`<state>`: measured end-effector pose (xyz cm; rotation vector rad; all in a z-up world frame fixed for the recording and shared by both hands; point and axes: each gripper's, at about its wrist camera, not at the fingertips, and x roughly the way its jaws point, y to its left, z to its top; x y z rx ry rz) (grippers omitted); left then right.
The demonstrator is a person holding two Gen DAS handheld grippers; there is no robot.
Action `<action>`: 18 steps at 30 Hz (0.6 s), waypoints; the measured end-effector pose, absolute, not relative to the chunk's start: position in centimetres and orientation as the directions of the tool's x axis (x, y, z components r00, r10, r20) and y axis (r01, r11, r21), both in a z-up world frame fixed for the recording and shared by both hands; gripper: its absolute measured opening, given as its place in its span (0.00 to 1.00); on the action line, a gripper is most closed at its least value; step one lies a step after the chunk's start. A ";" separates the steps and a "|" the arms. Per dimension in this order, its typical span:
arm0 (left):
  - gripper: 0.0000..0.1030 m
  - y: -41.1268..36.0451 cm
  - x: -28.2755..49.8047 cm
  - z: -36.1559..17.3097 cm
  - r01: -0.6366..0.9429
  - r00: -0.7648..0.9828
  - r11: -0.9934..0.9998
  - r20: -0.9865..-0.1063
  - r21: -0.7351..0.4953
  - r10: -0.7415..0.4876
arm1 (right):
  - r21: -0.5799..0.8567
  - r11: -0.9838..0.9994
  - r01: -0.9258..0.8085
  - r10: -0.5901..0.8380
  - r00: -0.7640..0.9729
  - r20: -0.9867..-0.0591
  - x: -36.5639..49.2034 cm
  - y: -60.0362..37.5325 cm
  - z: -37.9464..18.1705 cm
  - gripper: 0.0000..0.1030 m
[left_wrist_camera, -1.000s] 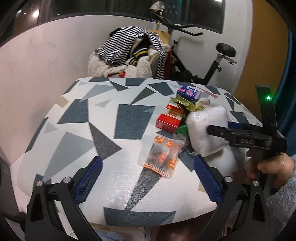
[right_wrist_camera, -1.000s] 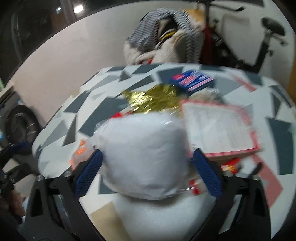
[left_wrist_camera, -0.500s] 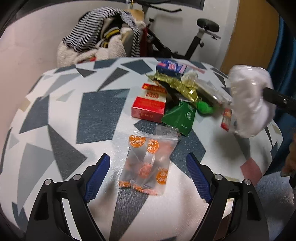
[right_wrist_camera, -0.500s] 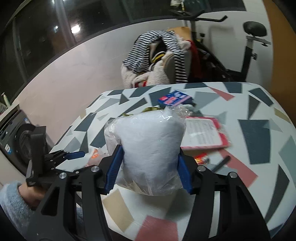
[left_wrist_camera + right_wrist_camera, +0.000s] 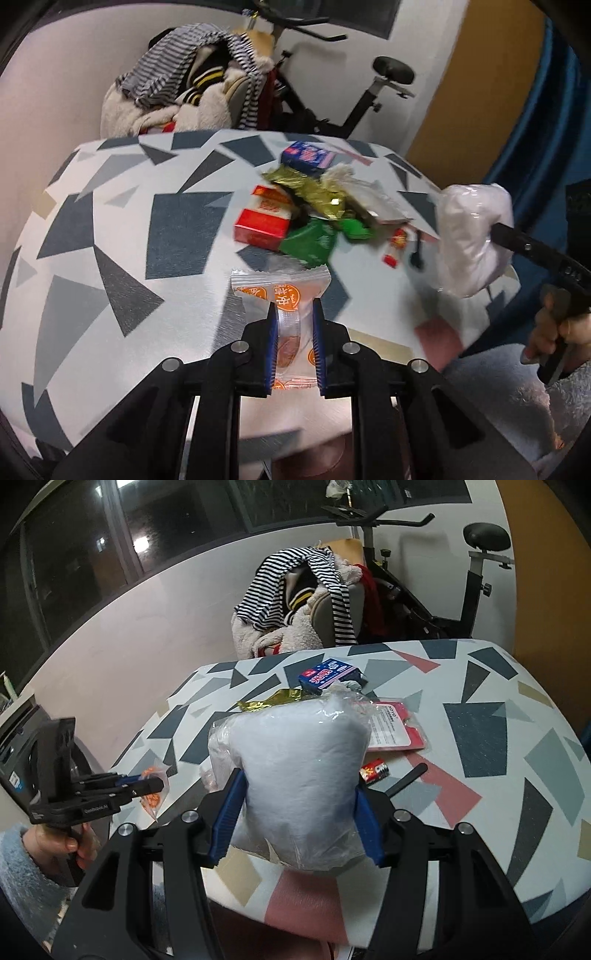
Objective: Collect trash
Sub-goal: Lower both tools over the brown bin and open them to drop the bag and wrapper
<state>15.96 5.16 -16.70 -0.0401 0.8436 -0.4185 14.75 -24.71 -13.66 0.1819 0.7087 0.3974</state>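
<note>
Jaws of the left gripper [image 5: 294, 325], just closed, are clamped on a clear wrapper [image 5: 284, 295], the right gripper [image 5: 295, 808] on a white bag [image 5: 295, 768], above a triangle-patterned table [image 5: 122, 236] near an exercise bike [image 5: 443, 602].

Clear orange-dotted wrapper [image 5: 282, 295] pinched (crumpled) upright.

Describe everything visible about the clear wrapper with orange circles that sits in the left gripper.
The clear wrapper is thin, glossy see-through plastic with orange round labels and crimped, zigzag-cut ends. The left gripper has just closed on its middle, blue pads pinching it into a narrow waist, its top end fanning out beyond the fingertips. It sits near the patterned table's front edge, apart from the other litter.
</note>
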 end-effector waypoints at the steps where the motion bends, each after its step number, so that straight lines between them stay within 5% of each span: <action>1: 0.16 4.9 15.6 -16.5 0.352 0.588 0.916 -0.716 -0.193 -0.377 | 0.292 0.910 -0.294 0.414 0.687 -0.597 14.3 -24.6 -13.5 0.55; 18: 0.16 1.6 3.3 -15.8 0.440 0.587 0.886 -0.701 -0.145 -0.405 | 0.231 0.884 -0.407 0.433 0.524 -0.734 3.6 -20.6 -19.1 0.55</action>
